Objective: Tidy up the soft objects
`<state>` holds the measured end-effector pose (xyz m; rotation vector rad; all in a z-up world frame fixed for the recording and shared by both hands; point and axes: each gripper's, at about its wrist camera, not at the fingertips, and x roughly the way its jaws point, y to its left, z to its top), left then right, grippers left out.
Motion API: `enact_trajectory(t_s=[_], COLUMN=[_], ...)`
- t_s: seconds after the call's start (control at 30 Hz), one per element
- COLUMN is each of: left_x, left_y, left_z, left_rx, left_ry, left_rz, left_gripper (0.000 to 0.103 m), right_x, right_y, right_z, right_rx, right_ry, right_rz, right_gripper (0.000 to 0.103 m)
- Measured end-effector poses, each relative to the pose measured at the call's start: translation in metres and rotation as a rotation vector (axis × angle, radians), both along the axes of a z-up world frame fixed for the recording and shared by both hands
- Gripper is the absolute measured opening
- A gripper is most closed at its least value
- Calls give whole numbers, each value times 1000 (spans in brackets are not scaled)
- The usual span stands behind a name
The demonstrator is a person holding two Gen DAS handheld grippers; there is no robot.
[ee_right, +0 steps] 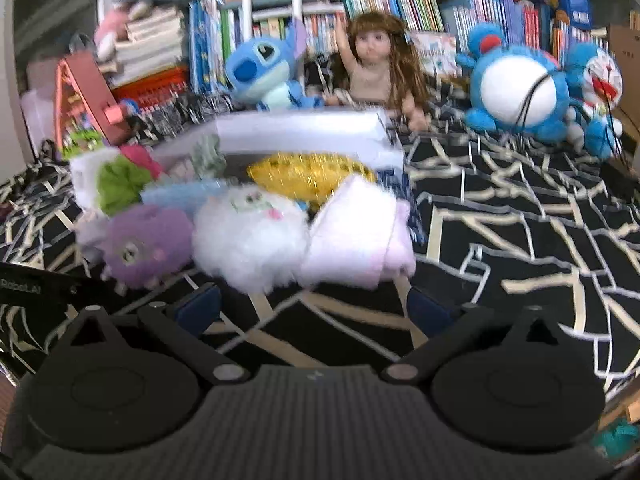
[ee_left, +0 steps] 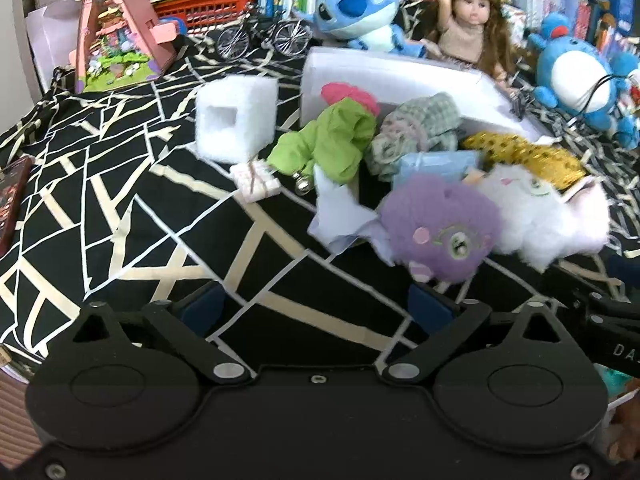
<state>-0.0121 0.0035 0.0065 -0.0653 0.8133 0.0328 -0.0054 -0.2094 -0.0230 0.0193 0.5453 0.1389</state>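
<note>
A white box [ee_left: 400,76] [ee_right: 304,132] lies open on the black patterned cloth, with soft things in and in front of it. A purple fluffy toy [ee_left: 444,232] [ee_right: 144,244], a white fluffy toy [ee_left: 536,216] [ee_right: 252,236], a pink folded cloth [ee_right: 356,236], a gold sequin pouch [ee_left: 524,152] [ee_right: 312,172], a green cloth [ee_left: 328,144] [ee_right: 118,184] and a checked cloth [ee_left: 420,132] lie there. My left gripper [ee_left: 316,308] is open, just short of the purple toy. My right gripper [ee_right: 312,304] is open, just short of the white toy and pink cloth.
A white foam block [ee_left: 236,120] and a small white bundle [ee_left: 258,180] lie left of the box. A Stitch plush [ee_left: 360,8], a doll [ee_left: 468,24], blue plushes [ee_right: 520,84], a toy bicycle [ee_left: 264,34] and a pink toy house [ee_left: 116,28] stand behind, before bookshelves.
</note>
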Motion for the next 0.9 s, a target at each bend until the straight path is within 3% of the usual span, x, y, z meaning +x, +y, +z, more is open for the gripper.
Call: enact_trajectory(t_s=[0.13, 0.3, 0.4, 0.53, 0.73, 0.9], left_x=[-6, -17, -17, -10, 3, 14], left_y=[-9, -20, -29, -39, -49, -55], left_z=[17, 34, 35, 24, 13, 6], left_rx=[-5, -47, -58, -23, 11, 31], left_ry=[-70, -146, -152, -124, -125, -129], left_rz=[-48, -132, -192, -215, -221, -226], left_gripper=[87, 75, 67, 65, 68, 72], right_x=[-7, -8, -6, -1, 8, 18], right_y=[3, -6, -8, -8, -5, -5], right_z=[9, 15, 14, 11, 9, 8], right_rx=[-58, -65, -104, -152, -163, -165], right_ry=[-87, -102, -94, -80, -73, -76], right_rz=[17, -4, -17, -20, 11, 15], right_gripper=[99, 86, 76, 65, 65, 71])
